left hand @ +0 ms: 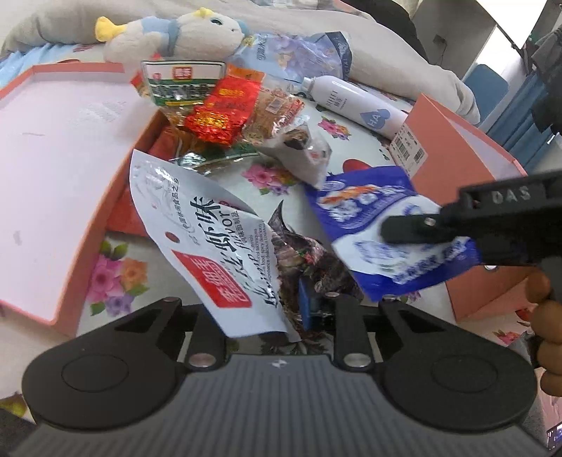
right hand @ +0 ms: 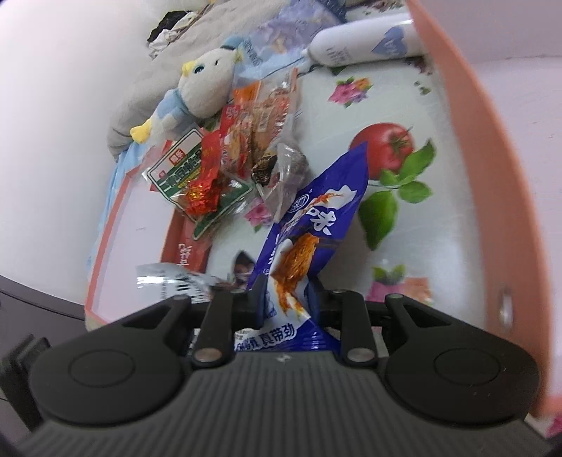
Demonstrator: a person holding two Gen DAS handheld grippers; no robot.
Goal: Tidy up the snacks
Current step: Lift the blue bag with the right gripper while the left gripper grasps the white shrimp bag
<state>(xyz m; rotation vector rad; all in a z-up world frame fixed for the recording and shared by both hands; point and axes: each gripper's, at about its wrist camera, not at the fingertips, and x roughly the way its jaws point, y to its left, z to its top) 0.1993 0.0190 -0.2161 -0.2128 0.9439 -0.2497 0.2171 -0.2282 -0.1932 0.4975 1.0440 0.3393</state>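
Note:
My left gripper (left hand: 277, 316) is shut on a white snack packet with a red label (left hand: 210, 242), held above the floral cloth. My right gripper (right hand: 286, 298) is shut on a blue and white snack packet (right hand: 312, 225); that packet (left hand: 379, 225) and the right gripper's finger (left hand: 414, 228) also show in the left wrist view at right. A pile of snacks lies beyond: a green-labelled packet (left hand: 179, 84), a red foil packet (left hand: 221, 112), an orange packet (left hand: 274, 109) and a clear wrapped snack (left hand: 302, 147). A dark packet (left hand: 309, 256) lies under the held ones.
A pink box lid (left hand: 52, 168) lies at left and a pink box (left hand: 467, 147) stands at right; its wall (right hand: 491, 175) fills the right wrist view's right side. A plush toy (left hand: 182, 31), a white spray bottle (left hand: 354, 102) and a blue pouch (left hand: 302, 56) lie behind.

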